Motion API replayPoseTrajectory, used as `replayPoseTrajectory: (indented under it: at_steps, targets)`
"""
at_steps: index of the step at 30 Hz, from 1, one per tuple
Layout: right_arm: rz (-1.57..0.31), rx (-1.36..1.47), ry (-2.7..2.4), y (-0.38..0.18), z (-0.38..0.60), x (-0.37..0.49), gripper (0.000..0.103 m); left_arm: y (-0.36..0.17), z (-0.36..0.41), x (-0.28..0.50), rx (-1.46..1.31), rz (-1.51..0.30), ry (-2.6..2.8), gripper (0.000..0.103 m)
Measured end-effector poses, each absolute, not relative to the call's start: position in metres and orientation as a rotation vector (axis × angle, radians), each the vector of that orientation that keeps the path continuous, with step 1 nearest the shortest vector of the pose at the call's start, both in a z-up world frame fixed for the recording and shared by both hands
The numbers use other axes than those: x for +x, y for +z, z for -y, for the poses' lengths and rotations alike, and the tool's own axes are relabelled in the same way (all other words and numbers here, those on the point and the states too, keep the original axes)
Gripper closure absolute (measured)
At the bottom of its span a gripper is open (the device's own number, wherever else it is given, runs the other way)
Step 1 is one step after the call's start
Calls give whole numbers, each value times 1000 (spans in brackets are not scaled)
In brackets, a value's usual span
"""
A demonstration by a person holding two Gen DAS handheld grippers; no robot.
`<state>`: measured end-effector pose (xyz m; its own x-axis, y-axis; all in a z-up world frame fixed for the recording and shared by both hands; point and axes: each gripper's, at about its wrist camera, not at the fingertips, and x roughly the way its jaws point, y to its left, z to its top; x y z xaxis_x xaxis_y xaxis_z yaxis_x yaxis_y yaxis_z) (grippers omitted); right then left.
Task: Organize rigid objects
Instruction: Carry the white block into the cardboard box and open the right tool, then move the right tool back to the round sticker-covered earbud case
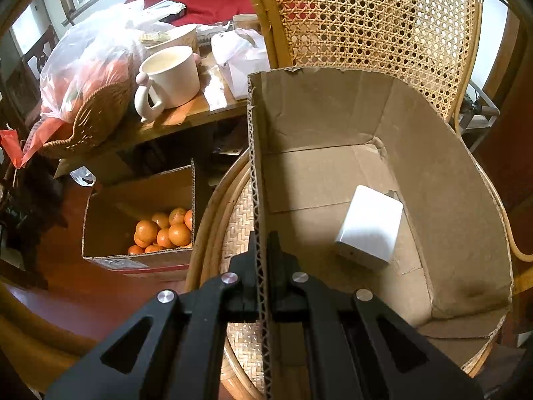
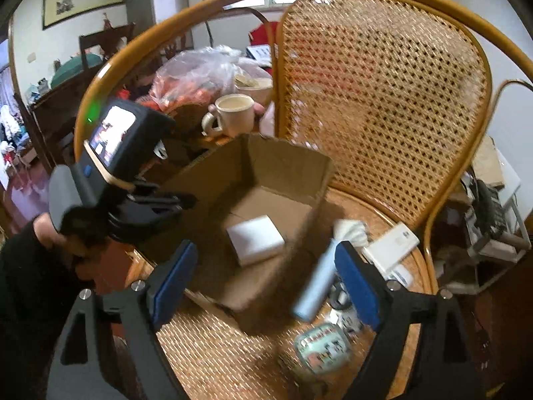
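Left gripper (image 1: 261, 250): 2 black fingers pinched on corrugated wall of brown cardboard box (image 1: 443, 180), likely steadying it for loading. White rectangular block (image 1: 369, 225) lies inside. Right gripper (image 2: 265, 278): blue pads (image 2: 358, 283) spread wide; pale cylindrical tube (image 2: 316, 281) beside right pad, outside box, apparently loose.

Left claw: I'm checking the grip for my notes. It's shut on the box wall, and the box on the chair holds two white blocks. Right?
Not quite. The left claw is shut on the box wall, but the left wrist view shows only one white block inside the box on the chair.
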<state>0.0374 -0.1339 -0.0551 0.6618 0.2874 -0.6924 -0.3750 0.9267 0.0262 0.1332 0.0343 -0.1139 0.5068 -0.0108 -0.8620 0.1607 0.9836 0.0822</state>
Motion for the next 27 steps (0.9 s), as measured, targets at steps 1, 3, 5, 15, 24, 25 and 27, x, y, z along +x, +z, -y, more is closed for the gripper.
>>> replayPoseTrajectory:
  at_steps: [1, 3, 5, 15, 24, 25, 27]
  targets:
    - [-775, -126, 362, -57, 137, 38, 13, -114, -34, 133, 158, -1036, -103, 100]
    - [-815, -129, 333, -63, 145, 38, 12, -114, -34, 134, 156, -1037, -101, 100]
    - [-865, -118, 326, -69, 152, 39, 12, -115, -35, 134, 153, -1040, -98, 100]
    - [-901, -69, 270, -75, 181, 22, 0, -115, -35, 135, 150, -1043, -97, 100]
    - [-913, -77, 222, -81, 200, 19, 0, -115, -36, 135, 149, -1043, -95, 100]
    - [-917, -83, 218, -84, 202, 20, 0, -115, -36, 135, 149, -1044, -94, 100]
    - [-928, -110, 208, -90, 203, 23, 0, -115, -36, 135, 148, -1044, -95, 100]
